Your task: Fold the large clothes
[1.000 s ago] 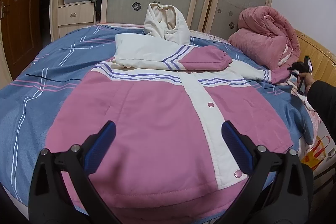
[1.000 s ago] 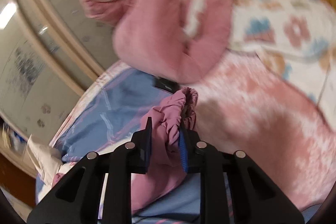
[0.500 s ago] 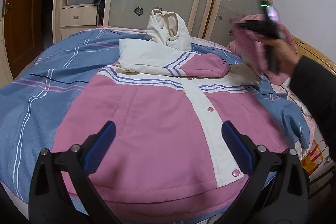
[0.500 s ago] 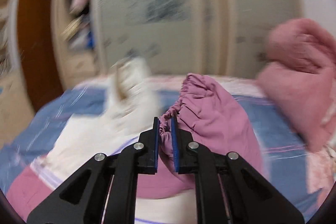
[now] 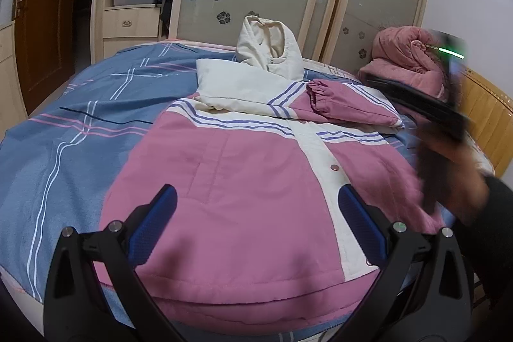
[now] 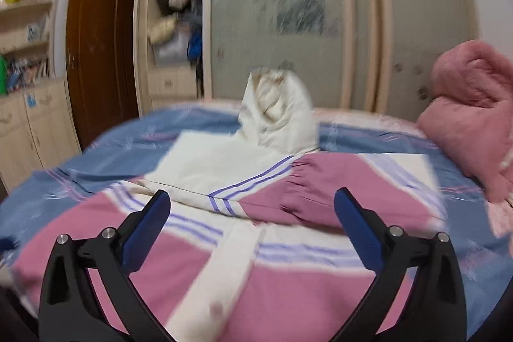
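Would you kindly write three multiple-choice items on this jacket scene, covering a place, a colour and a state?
1. Where does the pink cuff lie?
A. folded across the jacket's chest
B. hanging off the bed
C. inside the wardrobe

2. What colour is the jacket's hood?
A. blue
B. cream
C. black

3. How do the right tongs stand?
A. shut on the cuff
B. shut on the hood
C. open, holding nothing

Answers: 1 A, the sleeve crosses the jacket below the hood; 2 B, the hood matches the cream shoulders; 3 C, the blue pads stand wide apart with only jacket beyond them.
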`<state>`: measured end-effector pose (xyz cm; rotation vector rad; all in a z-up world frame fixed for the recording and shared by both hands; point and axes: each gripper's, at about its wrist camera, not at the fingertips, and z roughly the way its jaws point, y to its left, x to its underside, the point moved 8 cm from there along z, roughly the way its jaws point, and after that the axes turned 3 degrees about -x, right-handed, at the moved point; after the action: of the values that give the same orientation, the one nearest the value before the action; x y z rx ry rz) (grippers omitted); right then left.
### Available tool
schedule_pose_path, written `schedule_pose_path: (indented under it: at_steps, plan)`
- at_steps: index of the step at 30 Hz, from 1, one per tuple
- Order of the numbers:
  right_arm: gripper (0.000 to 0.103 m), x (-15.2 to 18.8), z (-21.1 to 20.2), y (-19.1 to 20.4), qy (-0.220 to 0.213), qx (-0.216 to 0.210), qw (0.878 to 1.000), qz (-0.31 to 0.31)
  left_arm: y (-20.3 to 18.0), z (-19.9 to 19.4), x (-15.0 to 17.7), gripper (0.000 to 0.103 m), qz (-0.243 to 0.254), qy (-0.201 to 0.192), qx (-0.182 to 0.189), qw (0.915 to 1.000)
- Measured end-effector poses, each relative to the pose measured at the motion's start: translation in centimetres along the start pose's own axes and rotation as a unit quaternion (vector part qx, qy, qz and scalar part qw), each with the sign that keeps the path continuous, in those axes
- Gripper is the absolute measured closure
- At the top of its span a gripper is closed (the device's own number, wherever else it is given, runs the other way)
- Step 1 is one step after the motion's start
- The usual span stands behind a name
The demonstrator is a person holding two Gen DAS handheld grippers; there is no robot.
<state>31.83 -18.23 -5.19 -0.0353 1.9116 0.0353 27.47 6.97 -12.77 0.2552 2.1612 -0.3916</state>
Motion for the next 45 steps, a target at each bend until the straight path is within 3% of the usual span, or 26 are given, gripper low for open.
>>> schedule_pose_path:
  at_steps: [5, 8, 10, 15, 24, 29, 40, 45]
  plan:
    - [0.001, 3.8, -13.3, -3.8, -0.039, 0.086, 0.996, 0.001, -0.5, -0.1, 0.4, 0.002, 0.002, -0.001, -0.001, 1.0000]
    - [0.001, 6.9, -18.4, -4.1, -0.063, 0.143, 0.987, -0.029, -1.3, -0.1, 0.6, 0.002, 0.010, -0.003, -0.004, 0.9999]
    - [0.001, 8.6, -19.6, -4.4, -0.073, 0.159, 0.984, -0.025, -1.8, 0.0, 0.7, 0.002, 0.014, -0.007, -0.011, 0.9998]
    - [0.001, 10.4, -20.6, -5.0, -0.093, 0.204, 0.974, -0.035, -2.5, 0.0, 1.5, 0.002, 0.034, -0.019, -0.034, 0.9987]
    - [0.001, 11.5, -20.9, -4.9, -0.079, 0.198, 0.977, -0.032, -0.2, -3.0, 2.1, 0.002, 0.037, -0.033, -0.084, 0.9953]
    - [0.001, 11.6, -21.5, -5.4, -0.088, 0.186, 0.979, -0.008, 0.7, -4.7, 2.1, 0.002, 0.069, -0.050, -0.109, 0.9904]
    - [0.001, 11.6, -22.5, -5.9, -0.099, 0.184, 0.978, 0.005, 0.7, -4.6, 2.4, 0.002, 0.060, -0.053, -0.088, 0.9929]
    - [0.001, 11.7, -22.9, -6.5, -0.103, 0.186, 0.977, 0.016, 0.0, -4.1, 2.6, 0.002, 0.072, -0.037, -0.079, 0.9936]
